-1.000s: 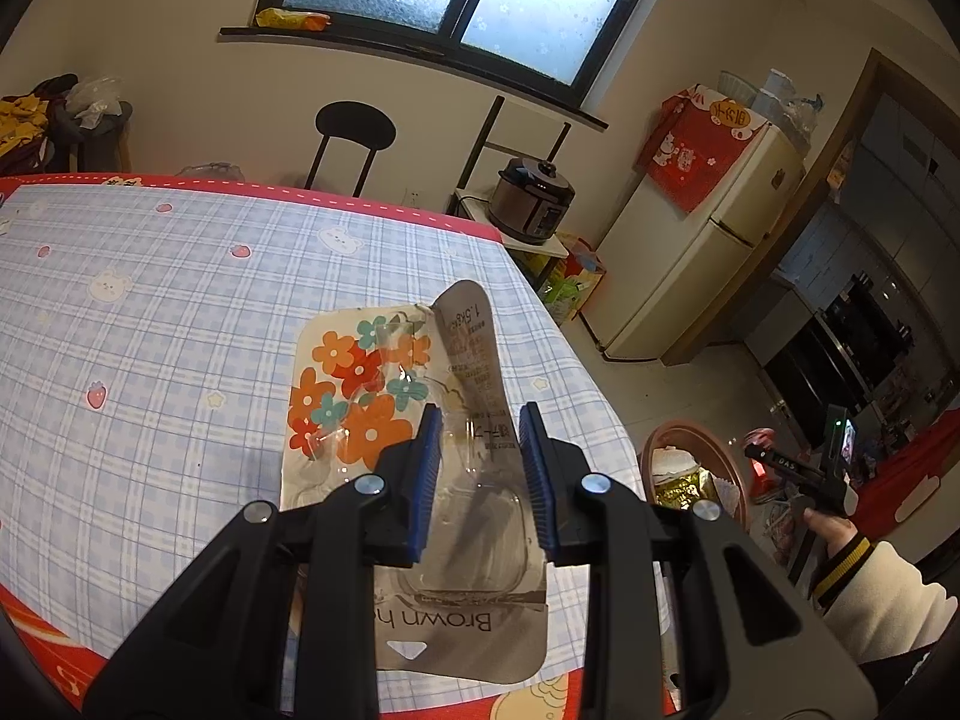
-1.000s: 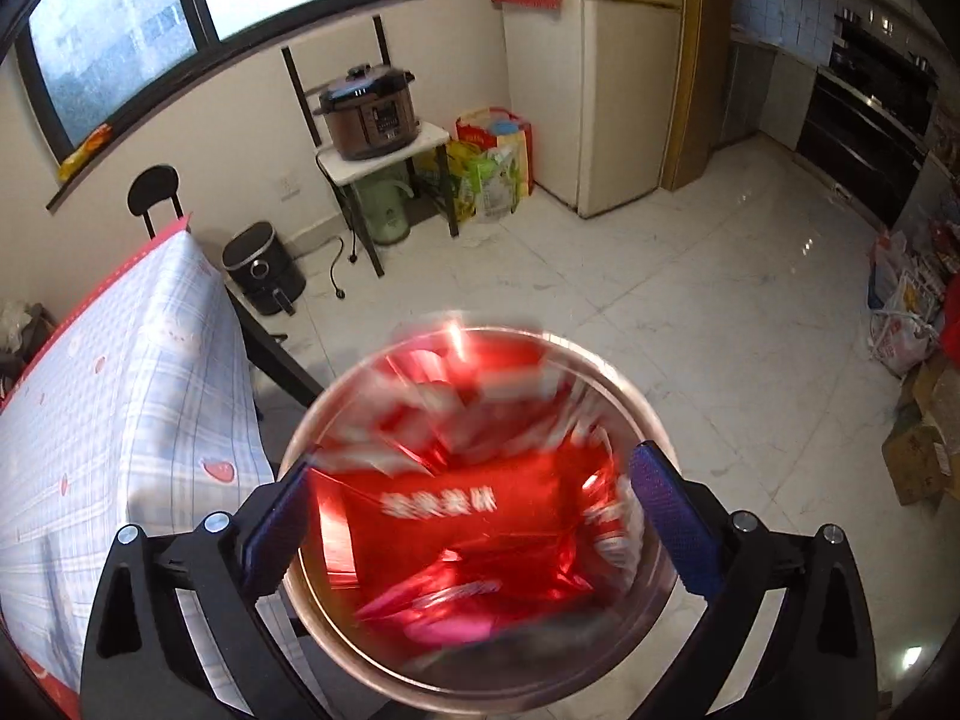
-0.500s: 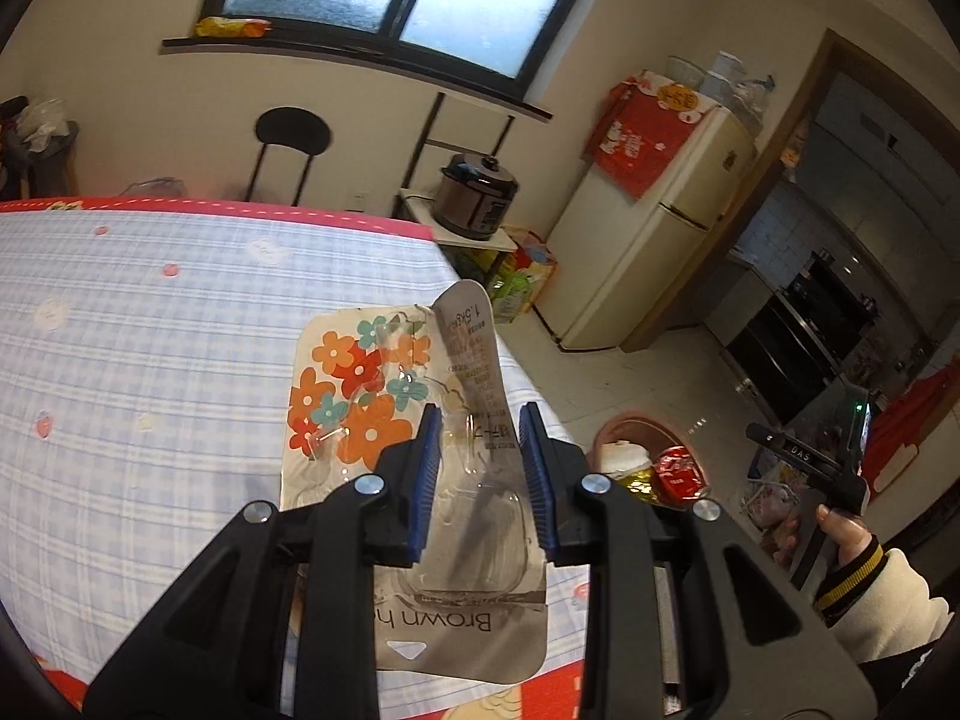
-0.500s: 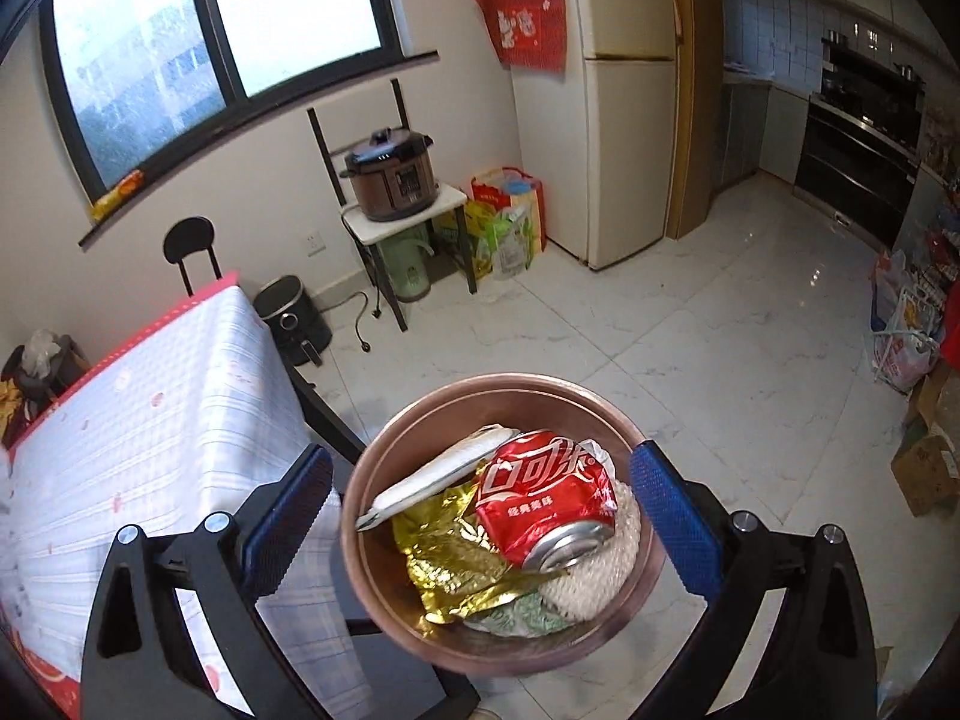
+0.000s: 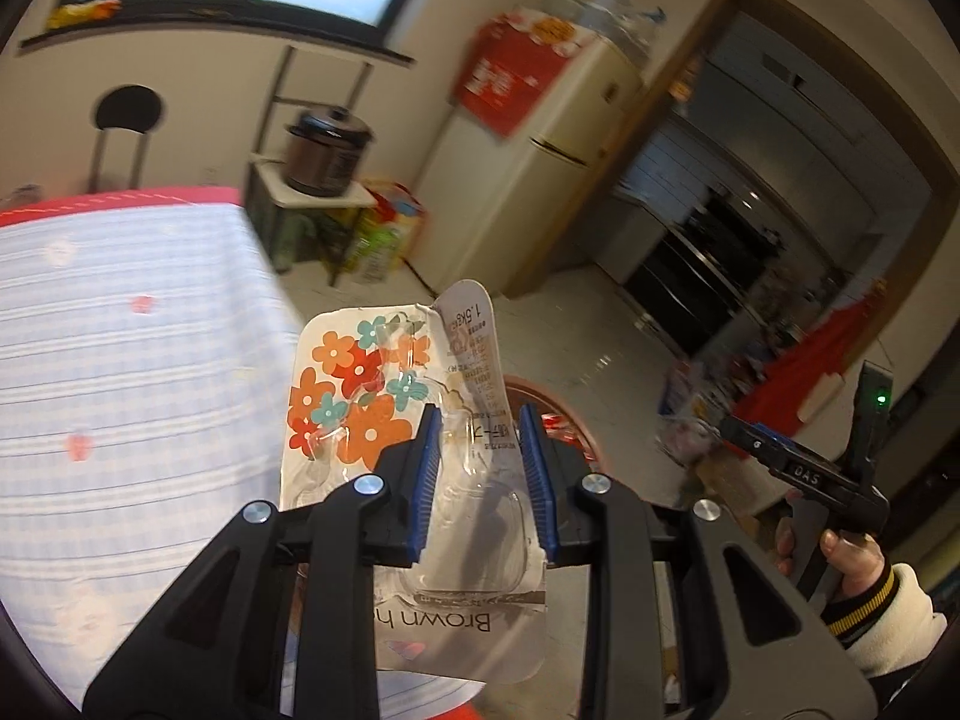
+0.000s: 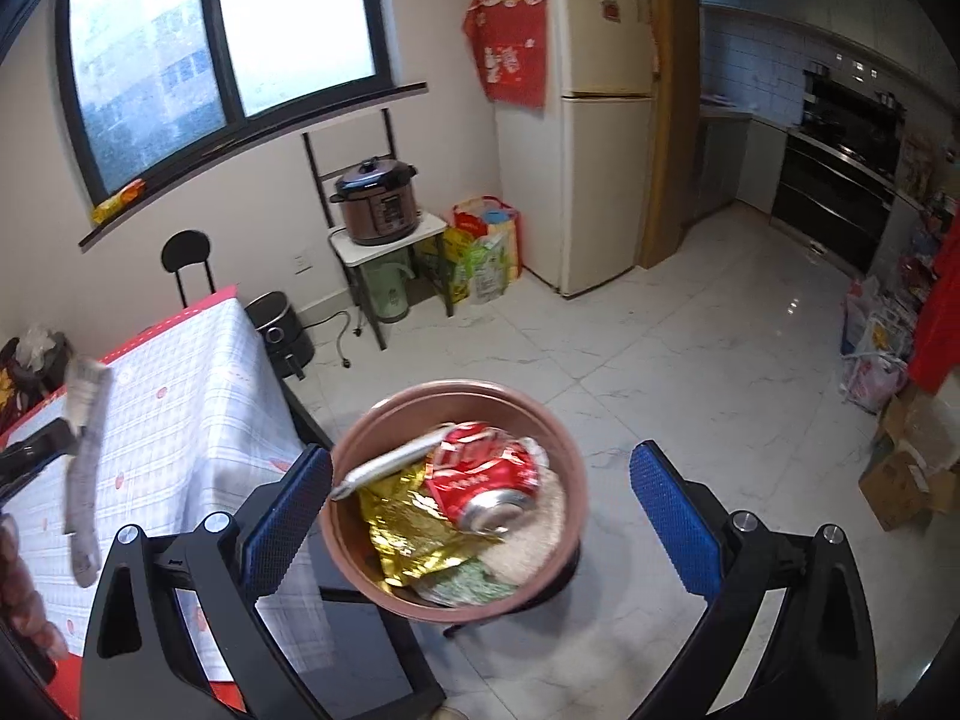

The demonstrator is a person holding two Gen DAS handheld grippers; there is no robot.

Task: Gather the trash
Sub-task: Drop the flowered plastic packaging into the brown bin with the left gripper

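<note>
My left gripper point(image 5: 480, 474) is shut on a clear plastic blister pack point(image 5: 384, 396) with orange and teal flowers and a peeled paper label. It holds the pack in the air past the table's right edge, above the brown trash bin point(image 5: 570, 420). The pack also shows edge-on at the left of the right wrist view point(image 6: 87, 450). My right gripper point(image 6: 480, 516) is open and empty, above the brown bin point(image 6: 576, 474). The bin holds a crushed red can point(image 6: 480, 474), gold foil point(image 6: 408, 540) and other wrappers.
The table with the blue checked cloth point(image 5: 120, 360) point(image 6: 180, 420) stands left of the bin. A fridge point(image 6: 600, 180), a pressure cooker on a small stand point(image 6: 378, 204), a black chair point(image 6: 189, 258) and bags stand farther off. Boxes sit on the white floor at right point(image 6: 900, 468).
My left gripper has carried the blister pack rightward off the table to above the bin. My right gripper has pulled up and back from the bin after dropping the red can.
</note>
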